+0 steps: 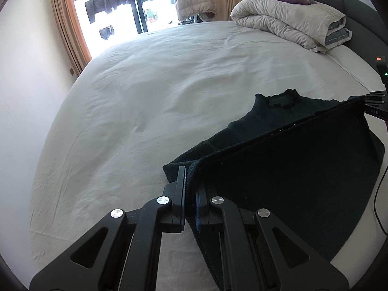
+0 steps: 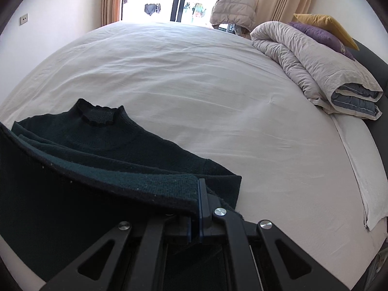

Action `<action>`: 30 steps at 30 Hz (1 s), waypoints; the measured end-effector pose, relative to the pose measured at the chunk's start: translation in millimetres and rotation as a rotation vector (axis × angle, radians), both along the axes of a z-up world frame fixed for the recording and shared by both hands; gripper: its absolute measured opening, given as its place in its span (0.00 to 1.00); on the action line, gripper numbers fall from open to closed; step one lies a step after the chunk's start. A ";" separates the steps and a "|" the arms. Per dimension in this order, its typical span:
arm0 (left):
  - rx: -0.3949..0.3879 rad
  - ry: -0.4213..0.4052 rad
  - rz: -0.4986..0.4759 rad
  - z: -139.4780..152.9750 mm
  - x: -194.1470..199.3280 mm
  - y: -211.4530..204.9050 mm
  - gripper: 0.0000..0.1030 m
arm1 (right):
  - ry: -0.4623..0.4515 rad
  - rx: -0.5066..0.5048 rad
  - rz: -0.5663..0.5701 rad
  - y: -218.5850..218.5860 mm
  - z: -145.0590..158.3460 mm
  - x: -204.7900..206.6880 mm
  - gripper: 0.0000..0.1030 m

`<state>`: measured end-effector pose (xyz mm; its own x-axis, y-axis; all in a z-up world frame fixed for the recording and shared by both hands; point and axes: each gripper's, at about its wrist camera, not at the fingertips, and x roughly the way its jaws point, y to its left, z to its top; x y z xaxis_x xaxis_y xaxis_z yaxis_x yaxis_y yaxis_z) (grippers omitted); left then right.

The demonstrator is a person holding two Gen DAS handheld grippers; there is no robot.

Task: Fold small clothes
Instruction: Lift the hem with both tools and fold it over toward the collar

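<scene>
A dark green knitted sweater [image 1: 278, 174] with a high collar lies partly on the white bed sheet [image 1: 145, 97]. Its bottom hem is lifted and stretched taut between both grippers. My left gripper [image 1: 190, 184] is shut on one hem corner, in the lower middle of the left wrist view. The right gripper [image 1: 374, 103] shows at that view's right edge, pinching the other corner. In the right wrist view the sweater [image 2: 109, 140] rests with its collar towards the window, and my right gripper [image 2: 197, 194] is shut on the hem corner. The raised hem hides the sweater's lower body.
A folded beige duvet [image 2: 315, 70] with purple [image 2: 322, 36] and yellow [image 2: 325, 25] pillows lies at the bed's far right by the dark headboard [image 1: 359, 7]. A padded jacket [image 1: 194, 0] hangs beyond the bed before a bright window. A wall [image 1: 21, 84] borders the bed's left side.
</scene>
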<state>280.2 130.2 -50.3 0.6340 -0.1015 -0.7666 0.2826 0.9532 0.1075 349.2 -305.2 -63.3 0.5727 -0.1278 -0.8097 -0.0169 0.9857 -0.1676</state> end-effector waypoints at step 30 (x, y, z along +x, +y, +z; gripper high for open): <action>-0.079 0.134 0.117 -42.1 60.5 13.0 0.11 | 0.108 0.449 -0.244 -92.7 -38.2 47.5 0.96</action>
<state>340.7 143.2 -92.4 0.5379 -0.0961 -0.8375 0.1759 0.9844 0.0000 396.7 -397.9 -101.5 0.4798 0.1269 -0.8682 0.2281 0.9374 0.2631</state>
